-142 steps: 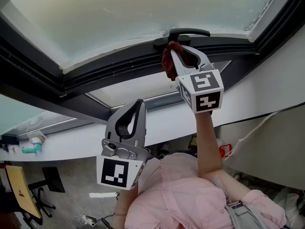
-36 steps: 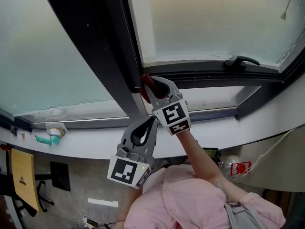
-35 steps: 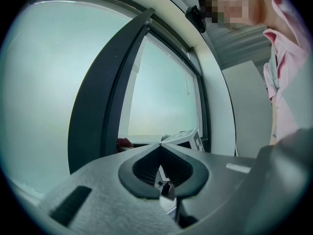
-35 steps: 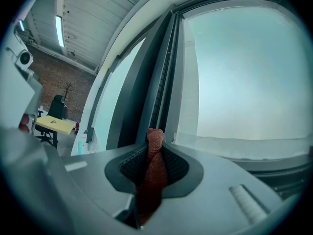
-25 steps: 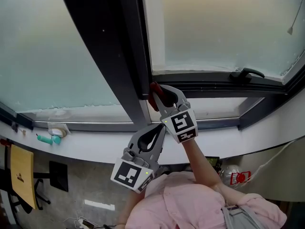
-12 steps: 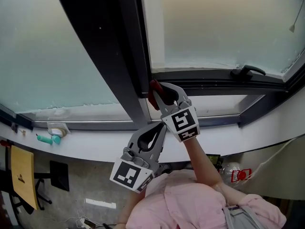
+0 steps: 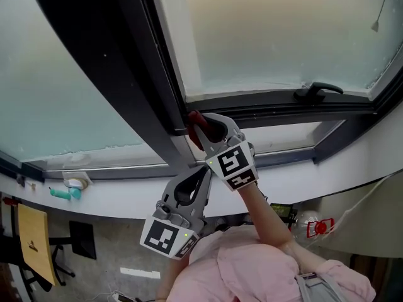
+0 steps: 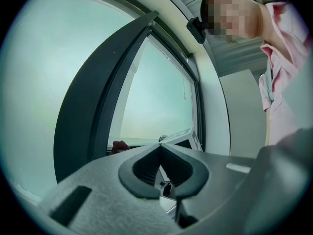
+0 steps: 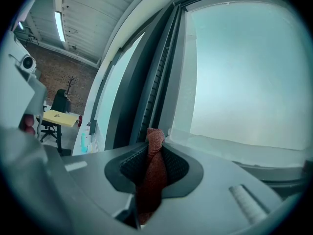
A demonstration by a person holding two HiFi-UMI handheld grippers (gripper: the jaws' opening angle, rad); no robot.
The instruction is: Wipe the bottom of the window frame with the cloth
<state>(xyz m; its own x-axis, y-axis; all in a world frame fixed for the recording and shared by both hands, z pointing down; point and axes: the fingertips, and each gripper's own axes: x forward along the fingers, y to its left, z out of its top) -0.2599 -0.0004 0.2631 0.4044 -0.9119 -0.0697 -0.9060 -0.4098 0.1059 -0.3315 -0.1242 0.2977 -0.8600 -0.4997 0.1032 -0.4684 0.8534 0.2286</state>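
A dark red cloth (image 7: pixel 193 119) is pinched in my right gripper (image 7: pixel 199 123), which is shut on it. The cloth tip presses against the bottom rail of the window frame (image 7: pixel 271 106), at the corner where the rail meets the dark mullion (image 7: pixel 126 74). In the right gripper view the twisted cloth (image 9: pixel 155 155) runs between the jaws of the right gripper (image 9: pixel 155 141) and pokes out towards the pane. My left gripper (image 7: pixel 205 170) hangs just below the right one, shut and holding nothing. In the left gripper view, the left gripper (image 8: pixel 159 145) points at the cloth (image 8: pixel 117 145).
A black window handle (image 7: pixel 318 92) sits on the rail far to the right. Below runs a white sill (image 7: pixel 126 190) with a teal object (image 7: pixel 63 192) on it. A yellow desk (image 7: pixel 31 241) stands on the floor at lower left. The person's pink shirt (image 7: pixel 252 269) fills the bottom.
Since 5.7 s ago the right gripper has carried the cloth left along the bottom rail, from the handle to the mullion corner. In the last second it stays there.
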